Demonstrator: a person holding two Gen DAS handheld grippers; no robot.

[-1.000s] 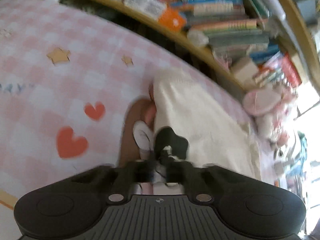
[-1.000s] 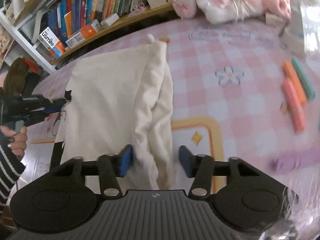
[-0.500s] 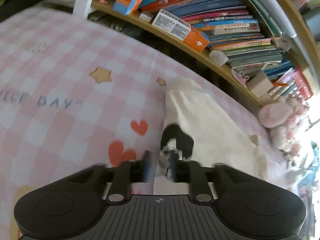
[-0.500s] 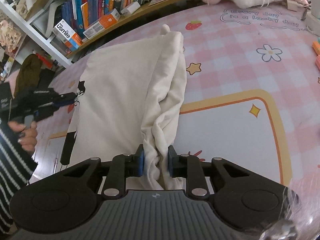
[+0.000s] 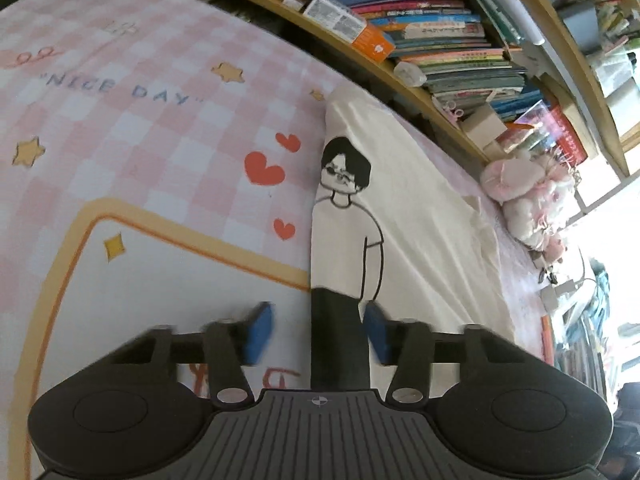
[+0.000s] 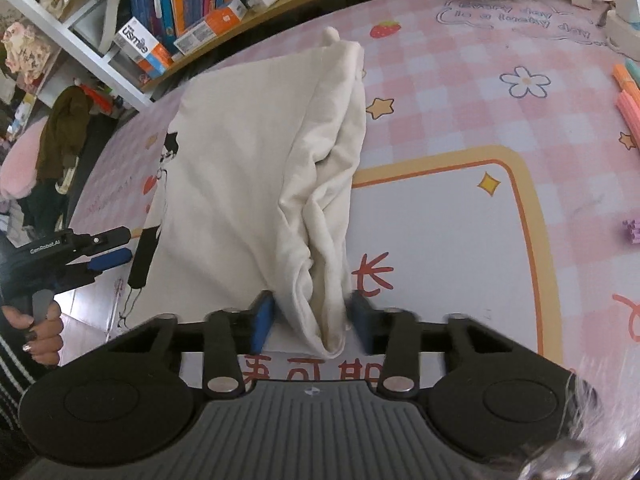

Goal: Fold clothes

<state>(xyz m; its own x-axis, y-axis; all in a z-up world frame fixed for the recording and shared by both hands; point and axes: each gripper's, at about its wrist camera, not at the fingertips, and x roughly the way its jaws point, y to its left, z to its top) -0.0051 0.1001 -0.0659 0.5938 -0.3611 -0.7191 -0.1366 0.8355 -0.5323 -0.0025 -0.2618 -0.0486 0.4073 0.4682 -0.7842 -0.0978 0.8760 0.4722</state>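
Low wrist views; shared shirt (image 5: 420, 240)

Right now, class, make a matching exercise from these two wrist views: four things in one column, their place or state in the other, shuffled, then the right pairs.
Things
1. cream cotton T-shirt
2. left hand-held gripper
3. orange marker pens
4. pink plush toy

Places or states
A. open, astride the printed black trousers
B. at the mat's far right edge
C. folded lengthwise on the pink checked mat
D. below the bookshelf, beyond the shirt

Pairs: 1-C, 2-A, 3-B, 4-D
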